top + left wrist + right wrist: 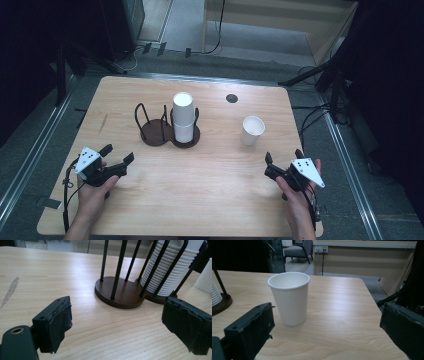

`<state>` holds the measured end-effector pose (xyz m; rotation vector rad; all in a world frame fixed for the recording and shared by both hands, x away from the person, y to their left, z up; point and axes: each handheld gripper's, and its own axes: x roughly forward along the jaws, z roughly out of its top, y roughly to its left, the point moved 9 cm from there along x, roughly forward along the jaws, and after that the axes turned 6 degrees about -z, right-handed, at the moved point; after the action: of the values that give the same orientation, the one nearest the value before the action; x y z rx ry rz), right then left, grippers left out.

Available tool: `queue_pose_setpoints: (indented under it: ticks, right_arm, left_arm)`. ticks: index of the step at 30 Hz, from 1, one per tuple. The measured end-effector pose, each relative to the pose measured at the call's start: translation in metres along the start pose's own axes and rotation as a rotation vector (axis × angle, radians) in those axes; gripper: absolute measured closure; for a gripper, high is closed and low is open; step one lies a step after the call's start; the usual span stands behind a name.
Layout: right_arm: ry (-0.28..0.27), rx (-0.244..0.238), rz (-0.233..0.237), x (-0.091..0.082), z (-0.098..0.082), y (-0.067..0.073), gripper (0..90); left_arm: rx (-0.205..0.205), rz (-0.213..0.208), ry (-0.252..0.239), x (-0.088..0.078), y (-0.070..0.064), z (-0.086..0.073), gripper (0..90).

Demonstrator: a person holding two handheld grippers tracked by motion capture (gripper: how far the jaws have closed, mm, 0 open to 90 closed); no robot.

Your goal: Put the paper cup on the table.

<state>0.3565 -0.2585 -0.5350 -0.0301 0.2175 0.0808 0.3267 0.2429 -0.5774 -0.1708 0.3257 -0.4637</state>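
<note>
The lone paper cup (253, 130) is standing upright toward the table's (215, 200) right edge, just ahead of the spread, empty right tongs (283, 161); the left tongs (118, 154), also spread, are sitting well apart.

Desk (210, 200): light wood-grain top, matt, smooth, w/ one scuffed pale streak (10, 291). Single cup (290, 298): white paper, matt, rolled rim. Cup stack (167, 272): same white paper, ribbed look from the rims. Holder (120, 293): dark brown wood base, satin; thin black metal rods. Left gripper (125, 322) & right gripper (327, 335): black matt plastic, pads wrapped in rough, creased black tape/cloth.
</note>
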Motion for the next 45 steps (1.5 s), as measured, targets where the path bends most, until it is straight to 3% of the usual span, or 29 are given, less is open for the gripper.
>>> queue_pose_setpoints:
  ticks: [8,16,21,23,31,35,40,45]
  right_arm:
    - [0.018,-0.017,-0.018,-0.011,-0.018,-0.017,0.0]
    - [0.037,-0.003,-0.045,-0.023,-0.034,-0.034,0.0]
    - [0.044,0.021,-0.053,-0.032,-0.04,-0.041,0.0]
    - [0.042,0.055,-0.051,-0.036,-0.04,-0.044,0.0]
    - [0.06,0.063,-0.052,-0.04,-0.044,-0.045,0.0]
    - [0.067,0.042,-0.052,-0.04,-0.046,-0.043,0.0]
    - [0.062,0.086,-0.047,-0.04,-0.046,-0.045,0.0]
    - [0.061,0.087,-0.043,-0.04,-0.046,-0.045,0.0]
  left_arm:
    - [-0.003,0.0,-0.002,0.0,0.0,0.0,9.6]
    - [-0.004,-0.001,-0.001,0.0,0.0,0.0,9.6]
    - [-0.005,-0.001,-0.002,0.0,0.0,0.0,9.6]
    - [-0.004,-0.004,-0.002,0.0,0.0,0.0,9.6]
    - [-0.005,-0.007,0.002,0.0,0.0,0.0,9.6]
    - [-0.005,-0.01,0.004,0.001,-0.001,0.0,9.6]
    - [-0.006,-0.01,0.004,0.001,0.0,0.0,9.6]
    - [-0.006,-0.009,0.005,0.001,-0.001,0.0,9.6]
